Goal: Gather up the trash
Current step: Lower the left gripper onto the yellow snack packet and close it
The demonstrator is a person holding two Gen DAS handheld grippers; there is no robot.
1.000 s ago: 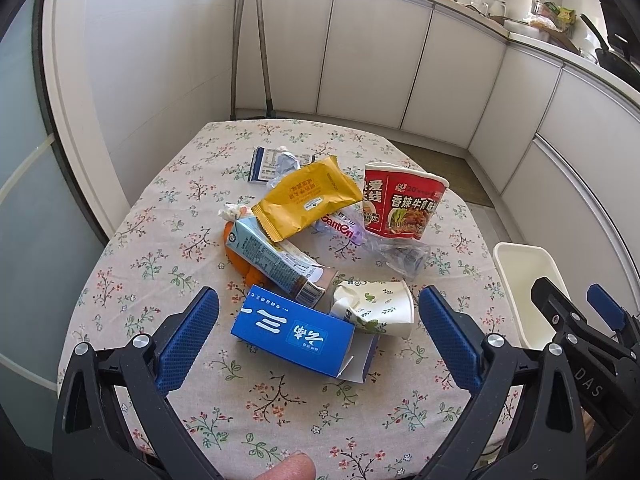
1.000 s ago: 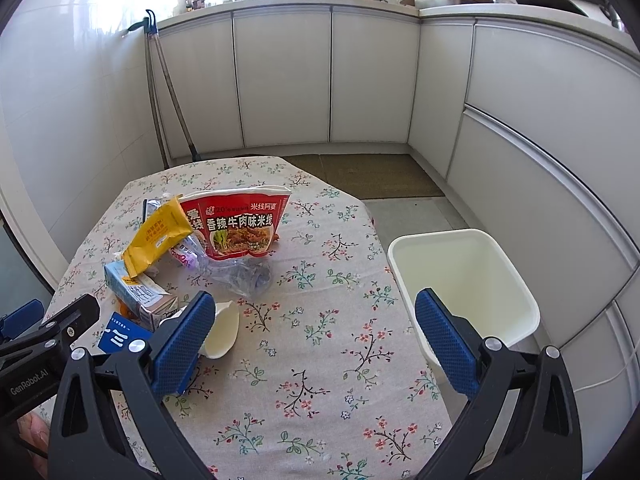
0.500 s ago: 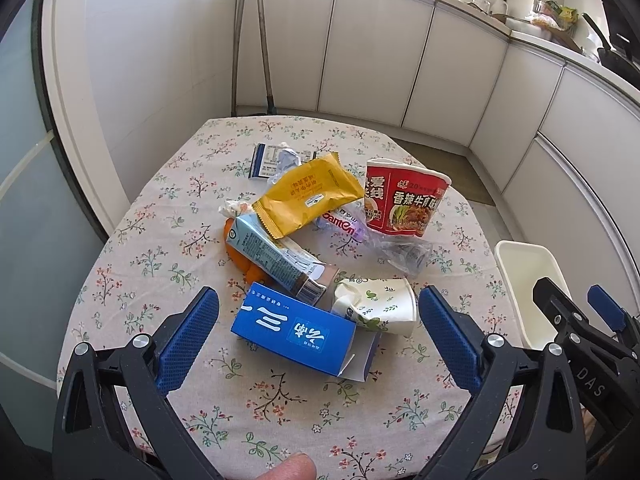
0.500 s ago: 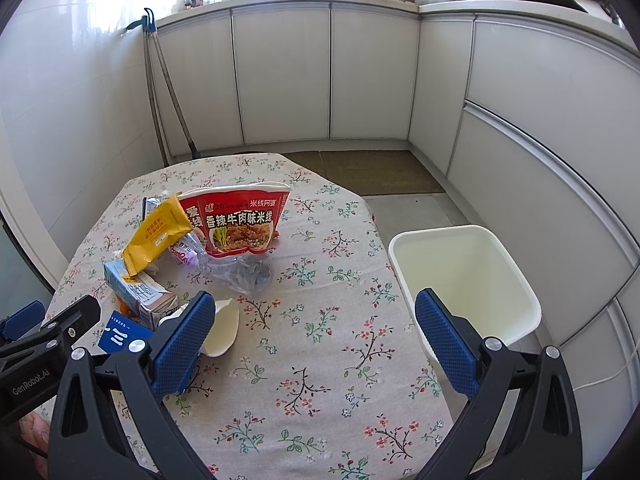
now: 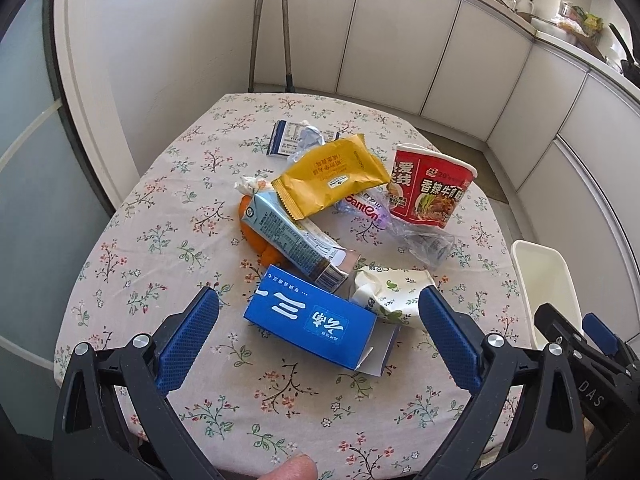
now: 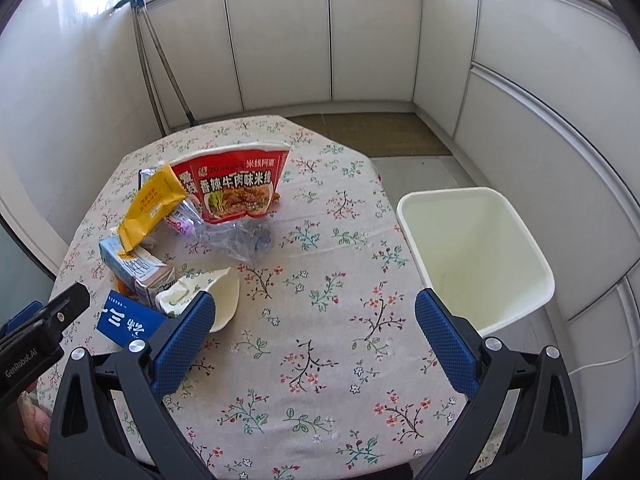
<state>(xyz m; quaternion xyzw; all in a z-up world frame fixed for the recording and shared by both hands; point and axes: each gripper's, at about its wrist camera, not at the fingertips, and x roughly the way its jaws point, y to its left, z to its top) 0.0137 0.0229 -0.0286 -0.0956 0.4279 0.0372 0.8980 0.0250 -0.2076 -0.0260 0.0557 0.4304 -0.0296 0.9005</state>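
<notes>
A round table (image 5: 132, 264) covered with a floral cloth is seen from both wrist cameras, and a heap of trash is gathered on it. In the left wrist view, the left gripper (image 5: 318, 332) is held above the near edge of the table with its blue-padded jaws spread wide apart and nothing between them; a blue carton (image 5: 310, 318) lies flat just beyond it, framed between the two pads. At about 1 o'clock from the carton, touching it, a crumpled paper cup (image 5: 390, 292) is lying on its side. At 11 o'clock a light-blue drink carton (image 5: 294, 242) is tipped over an orange object (image 5: 256, 236), and a yellow snack bag (image 5: 332, 178) rests on the far end of that carton. A red instant-noodle bowl (image 5: 430, 186) is tilted at 2 o'clock of the heap, with a crushed clear plastic bottle (image 5: 404, 228) lying in front of it. A small blue-and-white wrapper (image 5: 298, 138) is at 12 o'clock, farthest away. In the right wrist view, the right gripper (image 6: 314, 340) is likewise held with its jaws wide apart and empty over bare cloth, the heap being at its 10 o'clock. A white bin (image 6: 480, 256) stands on the floor just beside the table edge at 2 o'clock. White cabinets (image 6: 280, 40) line the far walls.
</notes>
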